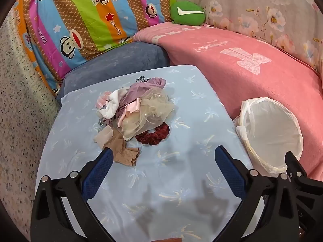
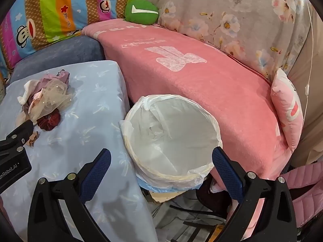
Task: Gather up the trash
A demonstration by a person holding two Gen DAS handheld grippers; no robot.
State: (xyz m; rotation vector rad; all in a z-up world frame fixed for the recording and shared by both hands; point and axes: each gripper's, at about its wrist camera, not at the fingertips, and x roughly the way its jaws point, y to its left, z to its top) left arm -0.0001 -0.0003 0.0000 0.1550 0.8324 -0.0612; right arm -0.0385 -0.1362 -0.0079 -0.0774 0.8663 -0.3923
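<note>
Scrap pile: heaped mid-table, red scrunchie at its near edge.
Bin: right of pile, beside pink blanket.
Left gripper: fingers spread, empty, nearside of pile.
Right gripper: fingers wide, empty, over bin.

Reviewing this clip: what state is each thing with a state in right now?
Left gripper: open, empty.
Right gripper: open, empty.
Trash bin: lined with a white bag, nothing seen inside.
Fabric scrap pile: heaped on the blue cover, untouched.
Red scrunchie: at the pile's edge.
</note>
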